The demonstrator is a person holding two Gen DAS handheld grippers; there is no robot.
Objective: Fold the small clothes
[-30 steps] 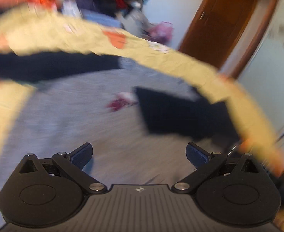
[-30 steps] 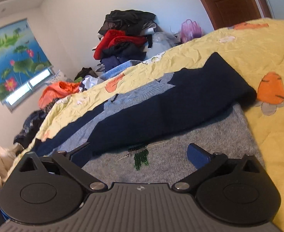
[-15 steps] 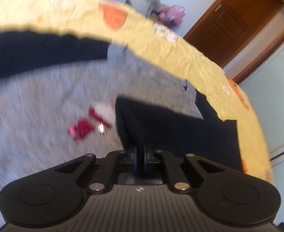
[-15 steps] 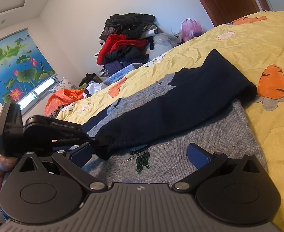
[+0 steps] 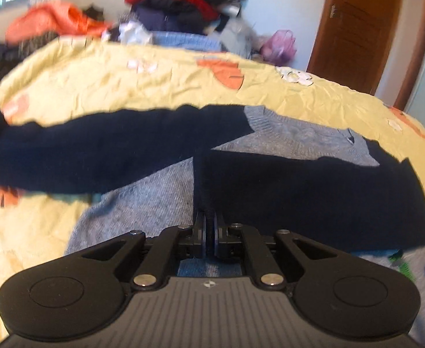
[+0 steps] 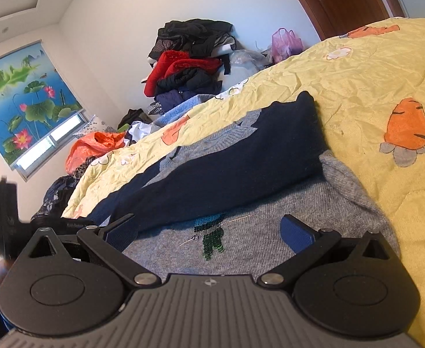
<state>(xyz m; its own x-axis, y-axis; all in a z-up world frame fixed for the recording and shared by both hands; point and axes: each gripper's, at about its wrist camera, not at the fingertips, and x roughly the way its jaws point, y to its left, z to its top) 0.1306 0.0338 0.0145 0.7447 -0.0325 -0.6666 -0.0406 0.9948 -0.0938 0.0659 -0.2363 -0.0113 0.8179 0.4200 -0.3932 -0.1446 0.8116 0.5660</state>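
Since a second ago the left hand-held gripper [image 5: 209, 232] has gone from wide apart to clamped on the cuff of the navy sleeve [image 5: 313, 200], and it now carries that sleeve across the gray chest of the sweater [image 5: 142, 200]. That sweater lies flat on the yellow bed cover [image 6: 357, 78]; its other navy sleeve [image 5: 90, 150] stretches away to the left side of the left wrist view. Meanwhile the right hand-held gripper [image 6: 209, 233] hovers low over the gray knit near the green motif [image 6: 212, 237], with its blue pads [image 6: 295, 232] standing apart and gripping nothing.

To do this fold well, I judge the left one should keep its pinch firm and draw the cuff straight across, level with the shoulders, so the sleeve lands flat without twisting. Pressing the free gripper onto the body would likely stop the knit from sliding or bunching on the slick cover.
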